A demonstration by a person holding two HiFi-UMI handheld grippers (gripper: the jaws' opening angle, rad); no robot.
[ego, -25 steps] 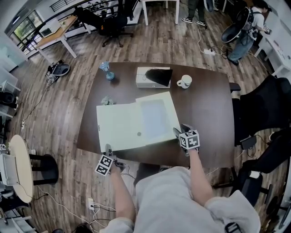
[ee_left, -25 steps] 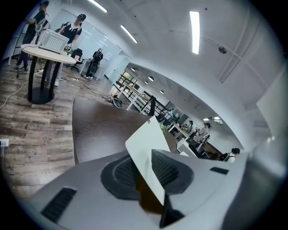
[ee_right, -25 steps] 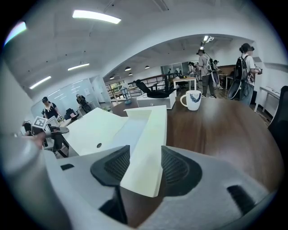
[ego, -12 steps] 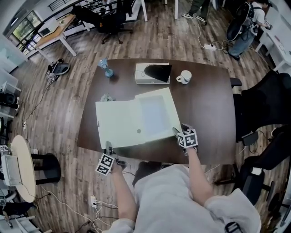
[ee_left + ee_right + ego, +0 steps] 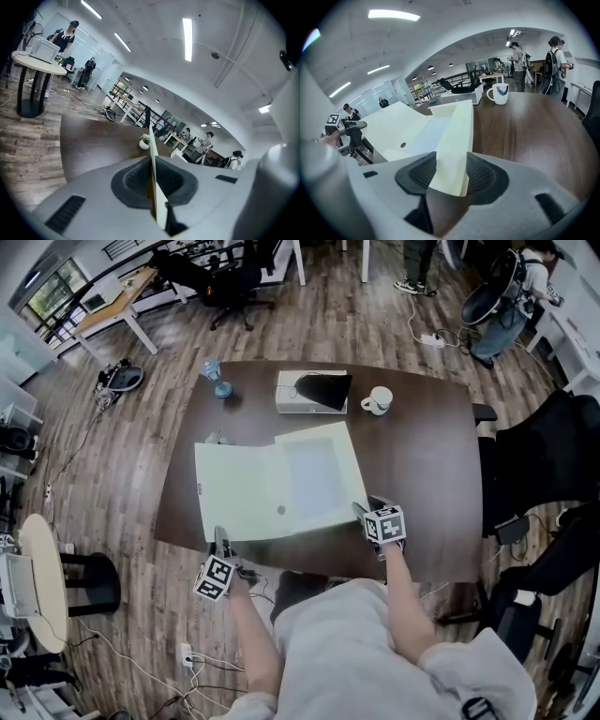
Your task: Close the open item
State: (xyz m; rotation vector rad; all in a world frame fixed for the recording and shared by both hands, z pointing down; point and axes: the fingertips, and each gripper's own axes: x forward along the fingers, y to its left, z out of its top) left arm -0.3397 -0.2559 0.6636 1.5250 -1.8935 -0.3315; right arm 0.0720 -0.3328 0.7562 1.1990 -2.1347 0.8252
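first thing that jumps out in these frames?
A big pale folder lies open in the middle of the dark table. The left gripper is shut on the thin near edge of its left flap. The right gripper, whose jaws have just been closing further, pinches the raised wall at its near right corner. A white mug stands beyond it.

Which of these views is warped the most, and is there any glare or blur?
Left gripper view: strongest fisheye, dark corners, ceiling strip light flaring. Right gripper view: similar bulge, pale sheen on the table. Head view: table edges bow mildly, box file evenly lit and sharp.
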